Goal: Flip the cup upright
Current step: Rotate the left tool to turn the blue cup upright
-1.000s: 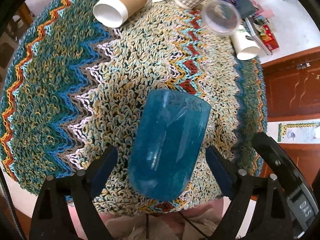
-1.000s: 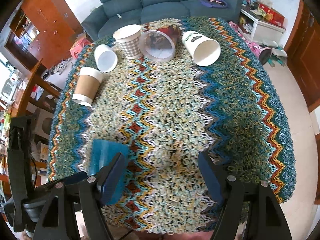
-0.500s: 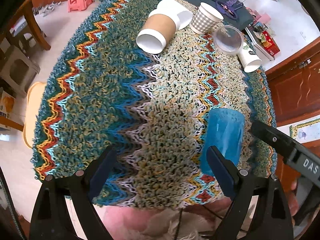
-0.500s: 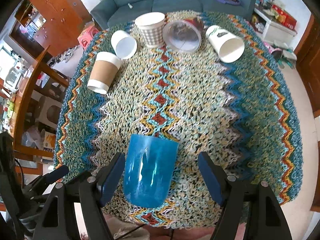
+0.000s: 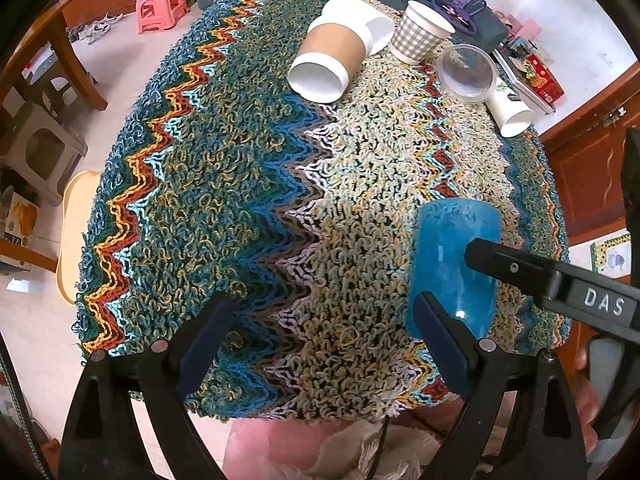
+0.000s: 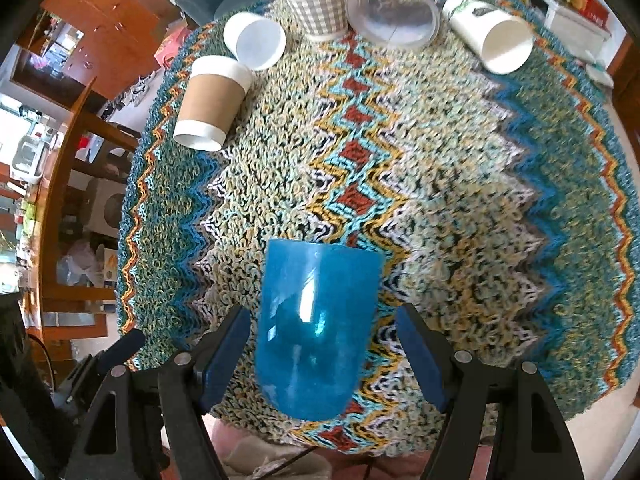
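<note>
Blue cup (image 6: 316,332) upside down on the cloth (image 6: 460,184), between the wide-spread right gripper (image 6: 324,356) fingers; contact unclear. Left gripper (image 5: 324,332) wide, empty; right gripper's finger (image 5: 516,268) partly hides the cup.

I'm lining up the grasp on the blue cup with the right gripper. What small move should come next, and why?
Probably close the right gripper on the blue cup. The cup lies on its side on the knitted cloth, and its body already sits between the open blue pads, with gaps on both sides. The left gripper is open off to the side and grips nothing.
</note>
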The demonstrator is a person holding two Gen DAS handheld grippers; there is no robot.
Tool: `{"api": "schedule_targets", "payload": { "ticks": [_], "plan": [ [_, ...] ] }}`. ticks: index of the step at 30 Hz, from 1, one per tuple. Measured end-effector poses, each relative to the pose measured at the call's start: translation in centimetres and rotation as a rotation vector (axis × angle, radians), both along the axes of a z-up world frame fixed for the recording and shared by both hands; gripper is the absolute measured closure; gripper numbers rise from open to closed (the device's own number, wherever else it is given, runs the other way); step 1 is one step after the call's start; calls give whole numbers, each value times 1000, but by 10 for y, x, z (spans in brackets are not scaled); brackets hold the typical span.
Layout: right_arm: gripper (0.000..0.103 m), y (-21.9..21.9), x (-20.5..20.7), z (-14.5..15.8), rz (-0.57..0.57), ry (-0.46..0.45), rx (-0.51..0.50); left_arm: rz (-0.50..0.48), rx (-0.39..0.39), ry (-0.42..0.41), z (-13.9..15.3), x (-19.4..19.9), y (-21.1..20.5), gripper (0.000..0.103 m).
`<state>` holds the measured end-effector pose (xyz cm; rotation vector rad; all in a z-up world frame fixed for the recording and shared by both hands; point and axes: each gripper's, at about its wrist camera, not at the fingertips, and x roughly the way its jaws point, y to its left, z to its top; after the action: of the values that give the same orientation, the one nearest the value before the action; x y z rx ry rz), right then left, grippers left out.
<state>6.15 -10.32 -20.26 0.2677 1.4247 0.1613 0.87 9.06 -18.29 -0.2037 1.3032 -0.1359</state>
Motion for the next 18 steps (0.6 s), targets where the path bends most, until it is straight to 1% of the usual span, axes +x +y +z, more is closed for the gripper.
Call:
{"api": "schedule_targets", "payload": {
  "ticks": [4,13,15,18],
  "plan": [
    [27,5,5,-9,10,27,13,5,-8,5,-3,0,3,10],
    [27,16,14,-29,62,78,-22,-3,-9,23,-11,2,5,10],
    [31,16,15,-32,71,91,-20,-1,-10,24,-12,2,6,10],
    [32,15,15,-32,88,93,-16,2,-12,29,-13,3,7,10]
  ]
}}
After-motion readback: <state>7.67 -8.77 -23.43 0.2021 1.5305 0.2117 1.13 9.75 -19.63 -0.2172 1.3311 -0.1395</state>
